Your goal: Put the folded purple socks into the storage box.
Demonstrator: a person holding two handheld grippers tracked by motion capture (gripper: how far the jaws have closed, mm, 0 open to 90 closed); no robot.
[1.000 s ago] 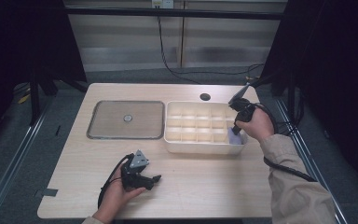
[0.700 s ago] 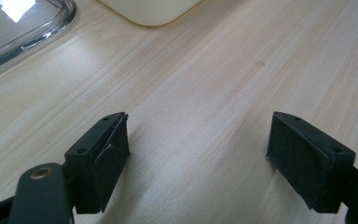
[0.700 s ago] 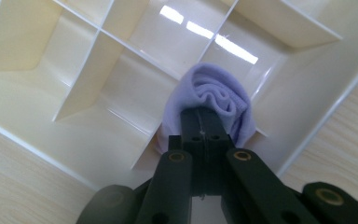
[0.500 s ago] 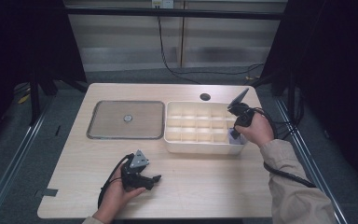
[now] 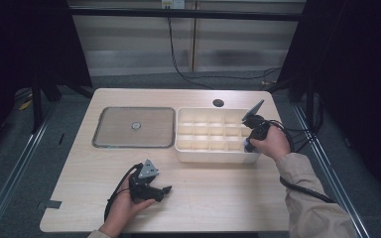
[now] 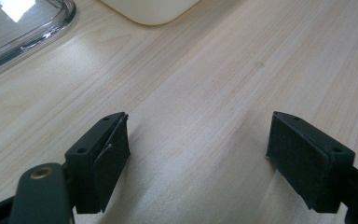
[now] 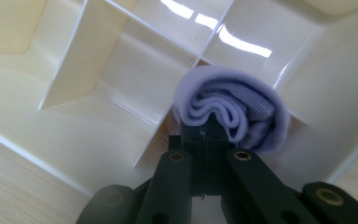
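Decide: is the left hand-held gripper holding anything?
No. The left hand-held gripper has its jaws wide apart over bare table.

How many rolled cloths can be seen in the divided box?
1. A pale purple cloth roll sits in the near right corner compartment of the box, and the right gripper is shut on it. Low walls may hide others.

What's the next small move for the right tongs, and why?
Probably open the right tongs and let go: they are shut on the rolled sock, which already sits down inside a corner compartment of the divided box.
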